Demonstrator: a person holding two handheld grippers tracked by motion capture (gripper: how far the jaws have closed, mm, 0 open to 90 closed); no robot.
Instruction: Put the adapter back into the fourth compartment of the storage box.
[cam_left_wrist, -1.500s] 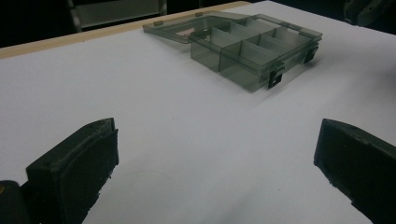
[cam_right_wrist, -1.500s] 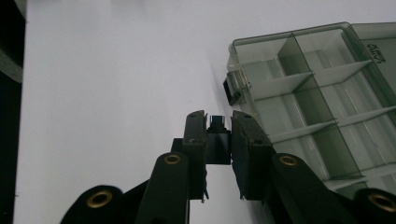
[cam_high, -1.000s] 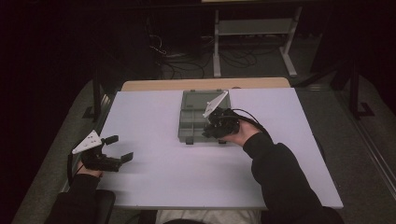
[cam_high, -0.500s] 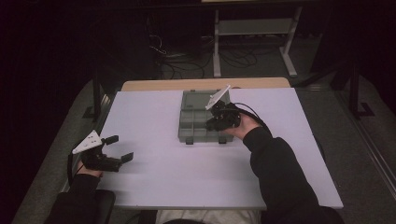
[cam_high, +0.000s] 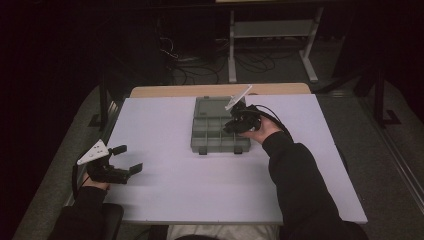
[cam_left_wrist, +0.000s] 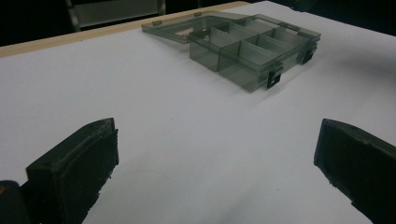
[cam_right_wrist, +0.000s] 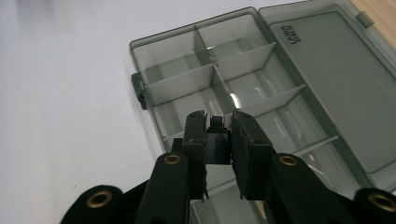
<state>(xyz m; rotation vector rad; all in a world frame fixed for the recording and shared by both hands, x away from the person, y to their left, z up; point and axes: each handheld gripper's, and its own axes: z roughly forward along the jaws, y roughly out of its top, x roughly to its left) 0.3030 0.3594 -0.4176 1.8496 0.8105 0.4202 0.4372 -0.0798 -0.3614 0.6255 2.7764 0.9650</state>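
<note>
While the small black part (cam_right_wrist: 218, 142) sits pinched between the right tongs (cam_right_wrist: 219, 140), most of it is hidden by the two pads, so only its dark face and a pale glint at its top show, and what it is cannot be made out. It hangs above the open compartment box (cam_right_wrist: 243, 88), over the middle row of cells near the box's front wall, with the clenched jaws pressing on it from both sides. In the high view the part is too small and too dark to see; there the right tongs (cam_high: 239, 125) cover the right side of the box (cam_high: 212, 135), and the person's hand (cam_high: 260, 131) and dark sleeve (cam_high: 300, 185) reach in from the lower right.

The right gripper view shows the lid (cam_right_wrist: 327, 79) lying flat and open beside the cells, with tiny print near its corner (not legible) and a dark latch (cam_right_wrist: 138, 91) on the box's outer wall. The left gripper view shows the box (cam_left_wrist: 252, 51) from low and far off, with two dark latches on its near wall and the lid (cam_left_wrist: 187, 30) flat behind it.

The left tongs (cam_left_wrist: 215, 168) stand wide open with nothing between them, above bare white tabletop (cam_left_wrist: 140, 93). In the high view they (cam_high: 127, 160) rest near the tabletop's (cam_high: 175, 190) left edge, well apart from the box.
</note>
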